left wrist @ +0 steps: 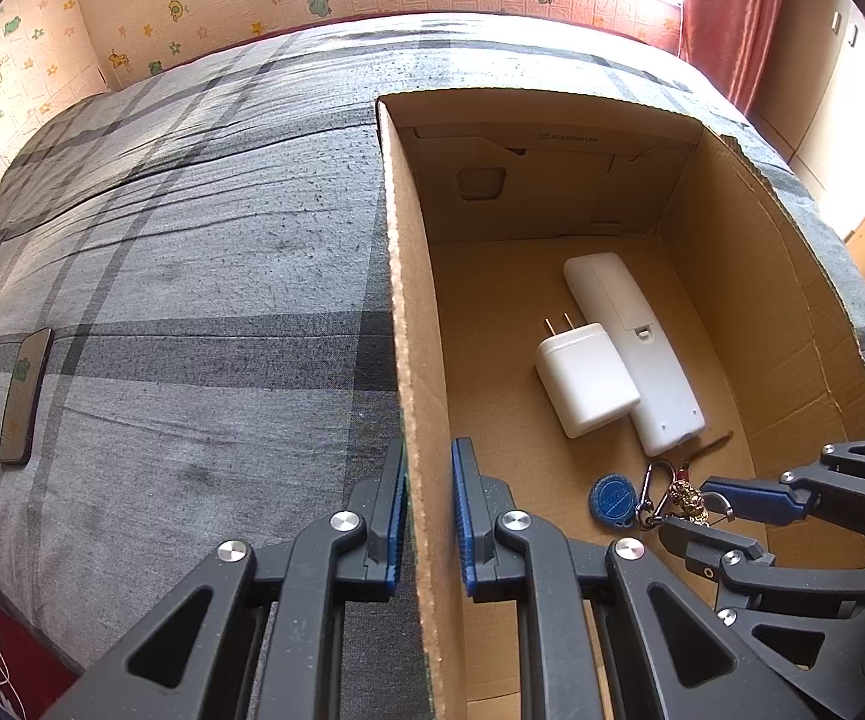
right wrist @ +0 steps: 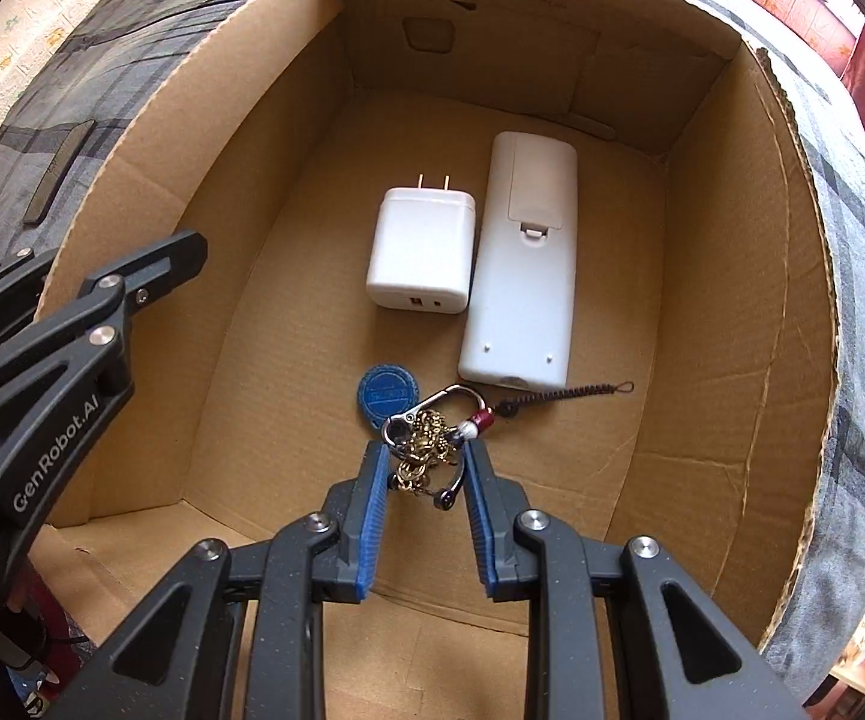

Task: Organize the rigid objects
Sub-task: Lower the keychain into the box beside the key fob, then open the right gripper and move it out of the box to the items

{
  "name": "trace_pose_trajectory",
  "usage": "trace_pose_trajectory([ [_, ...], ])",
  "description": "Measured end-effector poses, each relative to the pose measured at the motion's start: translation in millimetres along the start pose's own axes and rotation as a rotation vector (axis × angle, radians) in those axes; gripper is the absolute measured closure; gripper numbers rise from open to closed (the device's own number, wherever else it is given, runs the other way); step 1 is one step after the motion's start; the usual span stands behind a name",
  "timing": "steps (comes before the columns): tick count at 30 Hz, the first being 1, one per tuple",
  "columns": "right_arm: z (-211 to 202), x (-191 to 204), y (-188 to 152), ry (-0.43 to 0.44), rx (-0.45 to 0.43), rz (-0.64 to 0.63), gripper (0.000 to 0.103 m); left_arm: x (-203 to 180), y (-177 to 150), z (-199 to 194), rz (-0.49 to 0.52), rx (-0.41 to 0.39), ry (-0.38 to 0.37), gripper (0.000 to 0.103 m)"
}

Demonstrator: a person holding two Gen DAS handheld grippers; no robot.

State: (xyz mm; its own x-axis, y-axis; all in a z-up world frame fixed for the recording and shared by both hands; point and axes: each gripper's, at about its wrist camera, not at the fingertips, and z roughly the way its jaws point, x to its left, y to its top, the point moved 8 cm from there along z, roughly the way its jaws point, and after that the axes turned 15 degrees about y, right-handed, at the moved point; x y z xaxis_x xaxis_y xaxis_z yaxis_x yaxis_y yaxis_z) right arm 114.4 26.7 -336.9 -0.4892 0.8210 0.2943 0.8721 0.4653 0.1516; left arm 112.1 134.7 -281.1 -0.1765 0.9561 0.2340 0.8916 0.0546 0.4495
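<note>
An open cardboard box sits on a bed covered in grey plaid fabric. The left gripper is clamped narrowly on the box's left wall, one blue pad on each side of the cardboard. The right gripper points down into the box and holds a keyring, pinching its gold chain and silver clip between the blue pads, low over the box floor. A round blue tag on the keyring lies flat on the cardboard, and a red bead with a coiled dark cord trails to the right. Just beyond, a white charger and a white remote lie side by side, touching. A phone lies on the bed, well apart from the box.
</note>
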Motion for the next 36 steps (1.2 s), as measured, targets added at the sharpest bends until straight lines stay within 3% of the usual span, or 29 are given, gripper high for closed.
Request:
trace_pose_trajectory([
  [11, -2.5, 4.7, -4.6, 0.006, -0.013, -0.008, 0.076, 0.2, 0.9, 0.6, 0.002, 0.000, 0.001, 0.088],
  [12, -4.0, 6.1, -6.0, 0.009, -0.016, -0.009, 0.074, 0.3, 0.8, 0.5, 0.001, 0.000, 0.001, 0.088],
  [15, -12.0, 4.3, -5.7, 0.002, -0.035, -0.011, 0.056, 0.4, 0.8, 0.8, 0.004, 0.000, 0.003, 0.088],
  [36, -81.7, 23.3, -9.7, -0.026, -0.147, -0.044, 0.054, 0.2, 0.8, 1.4, 0.009, 0.001, 0.007, 0.088],
])
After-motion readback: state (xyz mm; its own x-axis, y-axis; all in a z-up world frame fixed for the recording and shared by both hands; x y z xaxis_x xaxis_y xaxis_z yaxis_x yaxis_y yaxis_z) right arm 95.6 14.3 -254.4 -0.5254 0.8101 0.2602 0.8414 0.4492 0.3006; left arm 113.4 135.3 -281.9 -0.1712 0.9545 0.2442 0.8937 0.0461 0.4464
